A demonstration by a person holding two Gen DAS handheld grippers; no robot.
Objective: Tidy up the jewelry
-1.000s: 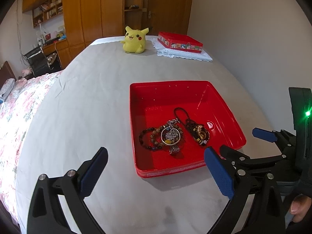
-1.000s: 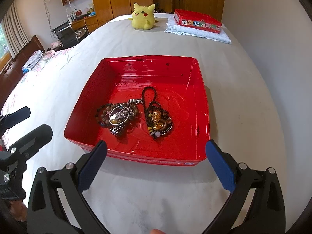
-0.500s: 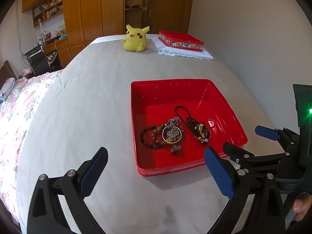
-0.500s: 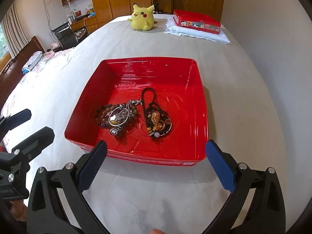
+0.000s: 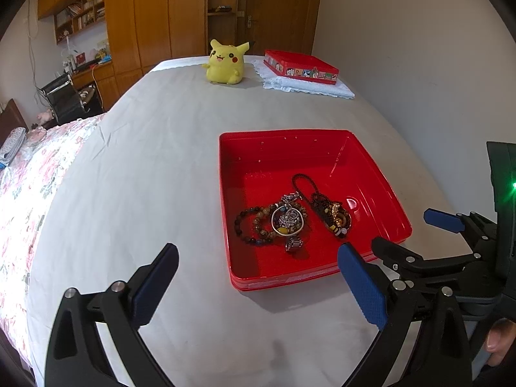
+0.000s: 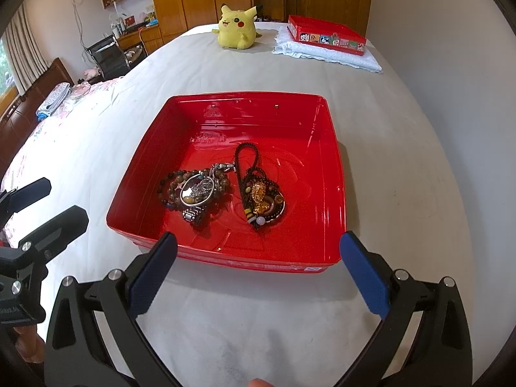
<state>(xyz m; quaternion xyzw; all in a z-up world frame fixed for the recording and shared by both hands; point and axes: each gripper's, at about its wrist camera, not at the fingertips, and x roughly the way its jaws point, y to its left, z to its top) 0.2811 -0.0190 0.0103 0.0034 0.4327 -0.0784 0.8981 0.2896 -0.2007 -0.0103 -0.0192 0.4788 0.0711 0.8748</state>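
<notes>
Jewelry is lying heaped in the red tray, dead ahead of the right gripper; the left gripper is being held farther left, both spread wide and empty.

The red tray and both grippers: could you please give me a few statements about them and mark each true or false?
1. Both the left gripper and the right gripper are open and hold nothing. True.
2. The red tray is empty. False: it holds a beaded bracelet, a metal ring pendant and a black cord charm.
3. The jewelry lies in the near half of the tray. True.
4. The right gripper has its fingers inside the tray. False: it is outside, before the tray's near rim.
5. The yellow plush toy sits inside the tray. False: it sits far beyond it, beside the decorated red box.
</notes>
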